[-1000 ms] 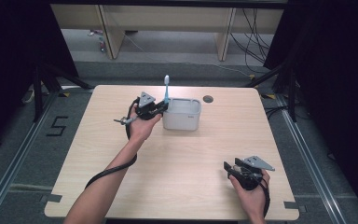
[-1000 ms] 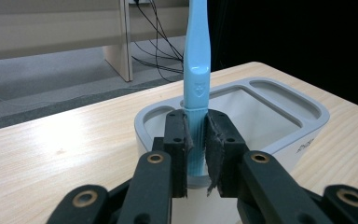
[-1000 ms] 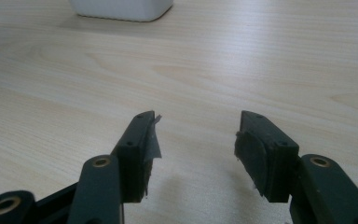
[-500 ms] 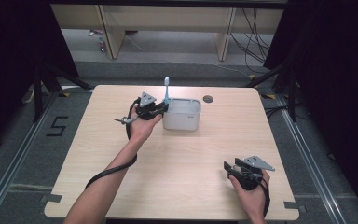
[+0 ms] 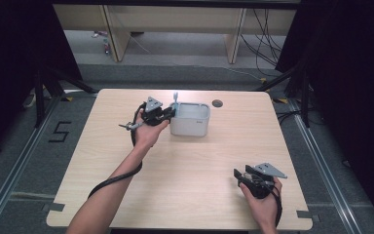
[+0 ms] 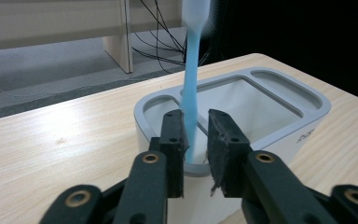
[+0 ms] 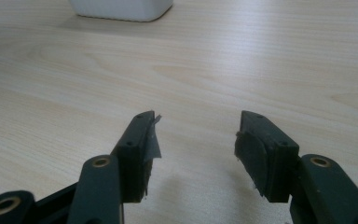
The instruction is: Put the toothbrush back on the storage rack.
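At the white holder's near corner, my left gripper has its jaws narrowly parted around the blue toothbrush (standing in the small slot), which now sits lower than a second ago. My right gripper rests wide open, empty, on the table.

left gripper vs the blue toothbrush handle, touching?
Cannot tell. In the left gripper view the left gripper straddles the blue toothbrush standing in the white holder; one pad sits against its edge, a gap shows at the other, but depth is unclear.
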A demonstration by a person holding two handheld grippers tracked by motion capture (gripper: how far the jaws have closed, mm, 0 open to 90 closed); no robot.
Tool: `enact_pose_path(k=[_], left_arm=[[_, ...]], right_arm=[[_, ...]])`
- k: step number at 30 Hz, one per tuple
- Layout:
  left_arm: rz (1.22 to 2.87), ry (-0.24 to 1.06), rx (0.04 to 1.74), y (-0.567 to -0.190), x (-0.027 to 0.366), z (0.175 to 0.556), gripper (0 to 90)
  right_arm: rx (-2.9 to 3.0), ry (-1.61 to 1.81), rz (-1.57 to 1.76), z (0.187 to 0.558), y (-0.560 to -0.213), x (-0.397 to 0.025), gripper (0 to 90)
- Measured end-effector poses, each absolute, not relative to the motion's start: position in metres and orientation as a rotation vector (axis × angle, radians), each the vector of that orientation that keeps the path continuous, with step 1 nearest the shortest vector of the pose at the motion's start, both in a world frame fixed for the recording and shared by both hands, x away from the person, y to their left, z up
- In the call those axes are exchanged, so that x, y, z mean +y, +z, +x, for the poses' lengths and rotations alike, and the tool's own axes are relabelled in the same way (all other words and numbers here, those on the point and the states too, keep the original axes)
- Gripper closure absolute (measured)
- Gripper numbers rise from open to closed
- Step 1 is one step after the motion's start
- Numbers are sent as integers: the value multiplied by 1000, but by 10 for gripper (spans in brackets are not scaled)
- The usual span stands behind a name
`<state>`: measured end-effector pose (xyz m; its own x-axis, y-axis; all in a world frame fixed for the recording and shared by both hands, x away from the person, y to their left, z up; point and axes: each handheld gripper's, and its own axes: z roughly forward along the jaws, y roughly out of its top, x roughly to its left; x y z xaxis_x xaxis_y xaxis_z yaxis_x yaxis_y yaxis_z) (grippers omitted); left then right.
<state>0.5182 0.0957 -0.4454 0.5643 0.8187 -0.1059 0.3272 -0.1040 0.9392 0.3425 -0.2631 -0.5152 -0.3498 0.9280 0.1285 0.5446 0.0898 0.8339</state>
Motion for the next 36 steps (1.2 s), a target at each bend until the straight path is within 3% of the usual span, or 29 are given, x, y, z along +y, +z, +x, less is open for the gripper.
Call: enact_pose_path(k=[17,36], left_arm=[[1609,566,969,-437,111,491,478],[1609,583,917,-429,131,452,452]], right_arm=[[1937,1170,1446,342,-515,-263,470],[1934,1149,1429,341,-514,-265,470]])
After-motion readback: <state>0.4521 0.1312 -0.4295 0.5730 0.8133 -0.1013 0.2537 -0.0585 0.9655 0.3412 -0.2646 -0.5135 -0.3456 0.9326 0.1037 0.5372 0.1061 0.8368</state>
